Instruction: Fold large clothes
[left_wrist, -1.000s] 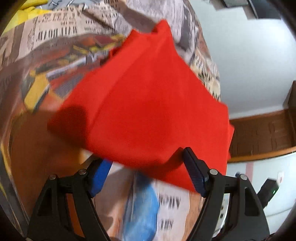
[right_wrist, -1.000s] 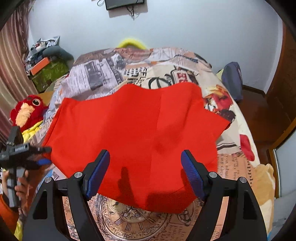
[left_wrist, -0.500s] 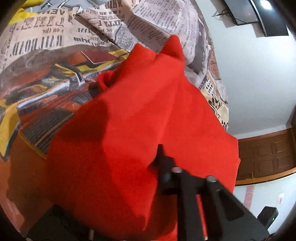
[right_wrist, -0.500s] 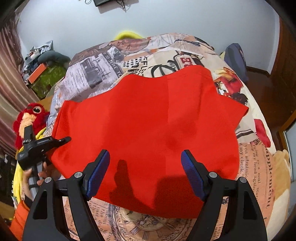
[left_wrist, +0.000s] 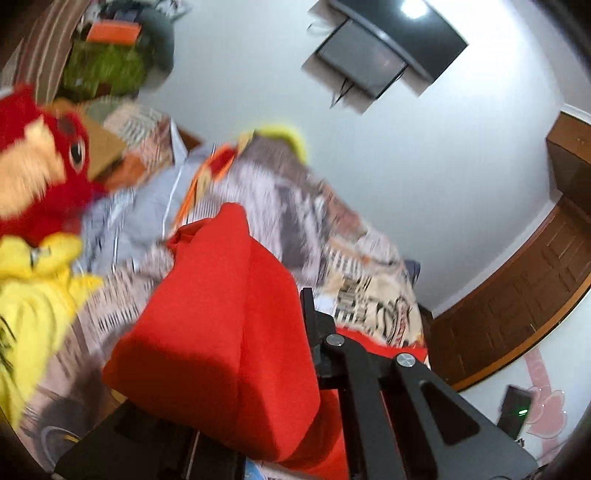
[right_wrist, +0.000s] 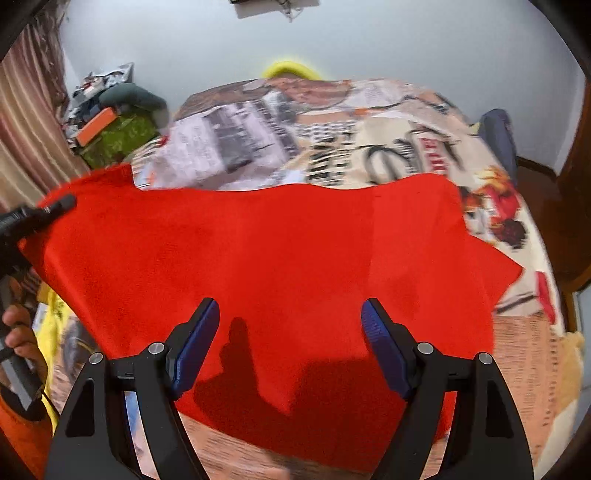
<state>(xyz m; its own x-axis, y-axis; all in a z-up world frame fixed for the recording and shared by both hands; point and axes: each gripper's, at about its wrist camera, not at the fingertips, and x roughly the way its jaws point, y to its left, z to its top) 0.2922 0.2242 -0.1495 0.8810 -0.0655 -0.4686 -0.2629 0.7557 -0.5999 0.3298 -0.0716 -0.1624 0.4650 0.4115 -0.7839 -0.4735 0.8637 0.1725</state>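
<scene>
Plain red garment (right_wrist: 288, 254) spread across the bed, its left edge lifted.

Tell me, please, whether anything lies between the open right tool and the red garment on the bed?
Nothing visible does: the right tool hangs open directly over the red garment, with only its shadow on the cloth.

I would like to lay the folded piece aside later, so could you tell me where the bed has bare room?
The printed bedspread is bare beyond the far edge of the red garment, up to the wall, and in a narrower strip along its right side. The left side is crowded: the left gripper pinches the garment's corner there, next to the red plush toy and yellow fabric.
</scene>
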